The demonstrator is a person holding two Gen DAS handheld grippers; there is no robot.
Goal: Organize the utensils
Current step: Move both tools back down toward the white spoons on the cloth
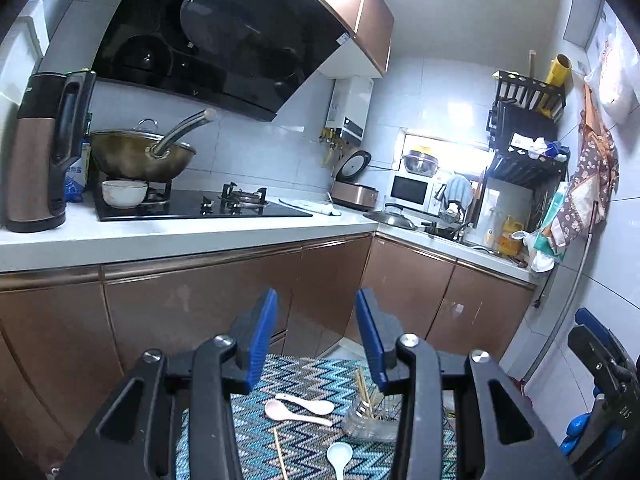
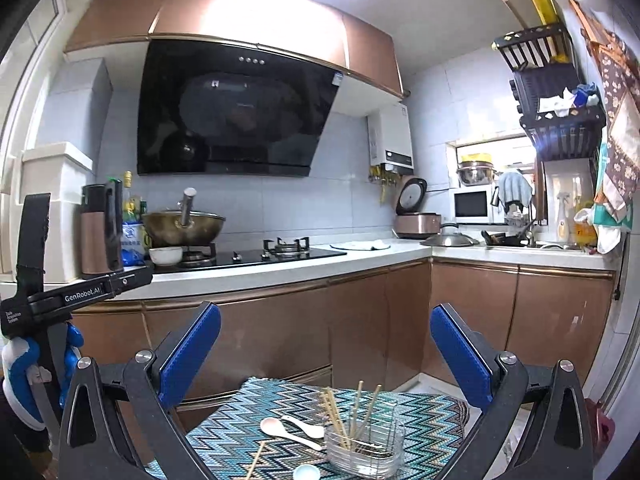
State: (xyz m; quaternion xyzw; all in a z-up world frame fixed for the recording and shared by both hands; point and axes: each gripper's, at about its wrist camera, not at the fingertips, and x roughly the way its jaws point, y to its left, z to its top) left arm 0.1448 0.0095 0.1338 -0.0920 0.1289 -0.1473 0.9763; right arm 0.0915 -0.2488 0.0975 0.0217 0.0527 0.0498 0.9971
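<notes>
A clear utensil holder point(image 2: 362, 450) stands on a zigzag-patterned mat point(image 2: 240, 420) and holds several wooden chopsticks point(image 2: 334, 420). Two pale spoons point(image 2: 288, 432) lie crossed to its left. A third white spoon point(image 2: 306, 472) and a loose chopstick point(image 2: 256, 460) lie nearer. In the left wrist view the holder point(image 1: 370, 424), spoons point(image 1: 298, 406), white spoon point(image 1: 338, 456) and loose chopstick point(image 1: 280, 456) show below. My left gripper point(image 1: 316, 308) is open and empty above the mat. My right gripper point(image 2: 325, 328) is open wide and empty, also raised.
Brown cabinets point(image 2: 360, 320) and a white counter point(image 2: 280, 268) stand beyond the mat, with a gas hob point(image 2: 256, 256), wok point(image 2: 184, 226), bowl point(image 2: 166, 256) and kettle point(image 1: 40, 148). The other gripper shows at the left edge point(image 2: 36, 300) of the right wrist view.
</notes>
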